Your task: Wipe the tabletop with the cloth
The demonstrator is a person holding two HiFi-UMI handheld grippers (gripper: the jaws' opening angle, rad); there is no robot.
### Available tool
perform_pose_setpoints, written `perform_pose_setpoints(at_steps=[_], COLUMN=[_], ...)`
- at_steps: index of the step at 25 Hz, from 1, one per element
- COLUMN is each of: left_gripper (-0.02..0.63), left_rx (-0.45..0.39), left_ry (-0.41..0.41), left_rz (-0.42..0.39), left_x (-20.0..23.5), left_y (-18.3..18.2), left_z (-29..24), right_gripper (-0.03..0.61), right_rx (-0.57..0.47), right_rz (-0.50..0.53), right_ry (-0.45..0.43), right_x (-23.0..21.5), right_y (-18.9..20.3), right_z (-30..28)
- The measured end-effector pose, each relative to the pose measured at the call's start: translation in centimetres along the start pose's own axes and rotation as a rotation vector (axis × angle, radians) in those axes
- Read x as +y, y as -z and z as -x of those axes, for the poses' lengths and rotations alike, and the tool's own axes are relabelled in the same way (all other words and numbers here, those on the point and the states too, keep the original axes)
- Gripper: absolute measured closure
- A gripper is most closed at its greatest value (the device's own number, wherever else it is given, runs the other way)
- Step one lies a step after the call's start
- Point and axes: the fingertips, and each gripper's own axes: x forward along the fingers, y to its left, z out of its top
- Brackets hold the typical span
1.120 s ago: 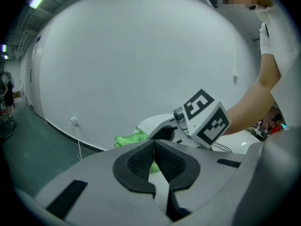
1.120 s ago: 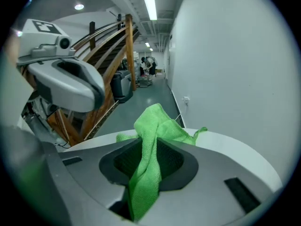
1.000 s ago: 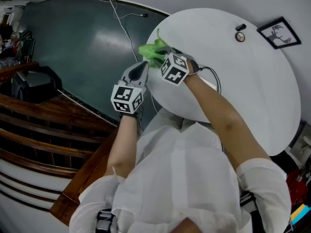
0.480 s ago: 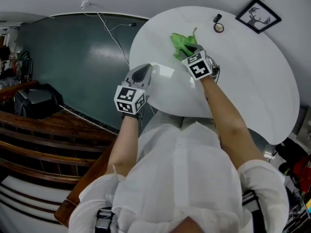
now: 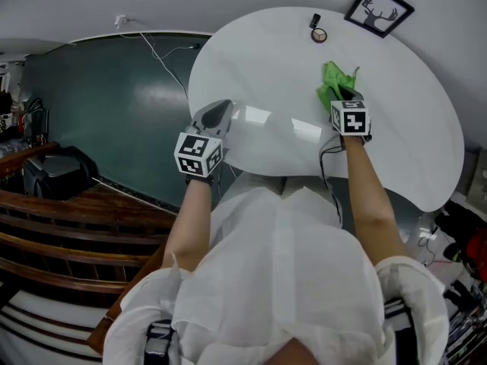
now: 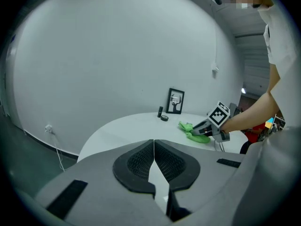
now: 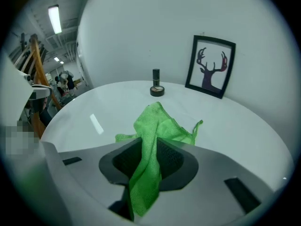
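- R gripper (image 7: 149,149): fingers (image 7: 176,157) clamped on green cloth (image 7: 151,126). The cloth runs up btwn the pads, and a tail hangs down on the camera side.
- Past the tips the rest of the cloth bunches out onto the white round worktop (image 7: 244,126), touching it.
- Head view: R gripper (image 5: 341,99) is low over the worktop (image 5: 411,135), w/ the cloth (image 5: 332,82) just ahead of the tips.
- Beyond the cloth, well apart: a small round item (image 7: 157,90) w/ a dark cylinder (image 7: 156,74) just behind it.
- Right of those, an antler picture frame (image 7: 210,66) stands at the far rim.
- L gripper (image 6: 154,147): fingers (image 6: 136,160) closed tip to tip, nothing btwn them.
- Head view: L gripper (image 5: 218,111) is at the worktop's near-left rim, well apart from the cloth and R gripper.
- Ahead of the L fingers, across the worktop: R gripper (image 6: 207,126) w/ the cloth (image 6: 194,135) under its tips.
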Motion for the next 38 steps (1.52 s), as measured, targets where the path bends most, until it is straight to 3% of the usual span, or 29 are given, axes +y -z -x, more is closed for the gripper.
perform_pose_setpoints(at_steps=[5, 11, 23, 30, 34, 38], left_gripper=[0.597, 0.597, 0.597, 0.597, 0.597, 0.597], left_rx=[0.016, 0.04, 0.041, 0.054, 0.068, 0.063], left_ry=[0.005, -0.021, -0.102, -0.149, -0.151, -0.134], left_rz=[-0.005, 0.021, 0.084, 0.116, 0.116, 0.109], left_x=[-0.7, -0.2, 2.5, 4.5, 5.0, 4.8], left_y=[0.7, 2.7, 5.8, 8.1, 8.7, 8.4], left_z=[0.6, 2.1, 6.7, 9.7, 10.1, 9.4], right_gripper=[0.488, 0.489, 0.488, 0.489, 0.489, 0.489], right_rx=[0.004, -0.006, 0.002, -0.015, -0.005, 0.014], right_rz=[-0.071, -0.078, 0.295, 0.475, 0.599, 0.684], right_ry=[0.05, 0.031, -0.291, -0.434, -0.53, -0.598], right_x=[-0.3, 5.2, 24.6, 34.9, 38.2, 38.6], right_y=[3.7, 3.8, -1.6, -1.7, 0.1, 2.8], right_z=[2.8, 2.5, -1.4, -1.4, -0.3, 1.5])
